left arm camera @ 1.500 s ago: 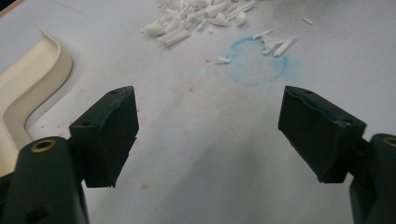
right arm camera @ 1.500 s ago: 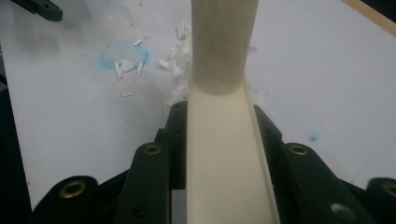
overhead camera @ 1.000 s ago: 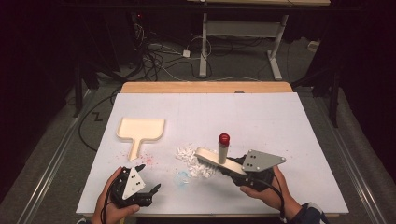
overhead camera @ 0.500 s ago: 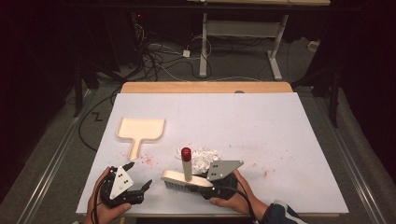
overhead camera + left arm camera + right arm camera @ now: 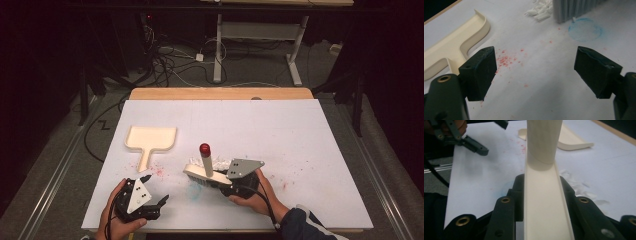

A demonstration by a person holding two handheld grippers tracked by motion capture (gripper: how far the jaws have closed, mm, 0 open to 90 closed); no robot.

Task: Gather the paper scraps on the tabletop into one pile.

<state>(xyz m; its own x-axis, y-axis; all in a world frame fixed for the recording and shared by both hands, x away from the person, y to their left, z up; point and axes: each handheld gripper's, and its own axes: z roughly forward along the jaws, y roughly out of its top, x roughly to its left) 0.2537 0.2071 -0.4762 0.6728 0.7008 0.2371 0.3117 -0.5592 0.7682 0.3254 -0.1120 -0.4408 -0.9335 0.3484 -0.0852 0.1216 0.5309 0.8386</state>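
My right hand-held gripper (image 5: pixel 227 184) clamps the brush (image 5: pixel 204 172) at lower centre, bristles beside the paper scraps (image 5: pixel 539 11). The dustpan (image 5: pixel 150 140) lies upper left, nearer my left hand-held gripper (image 5: pixel 534 72), jaws wide, empty.

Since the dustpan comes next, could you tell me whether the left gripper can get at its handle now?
Probably yes: the left gripper is open, and bare table lies between it and the dustpan handle.

brush (image 5: pixel 544 195): handle top cut by right gripper view's upper edge | bristles (image 5: pixel 574 8): cropped at left gripper view's top | dustpan (image 5: pixel 451 47): runs off left edge
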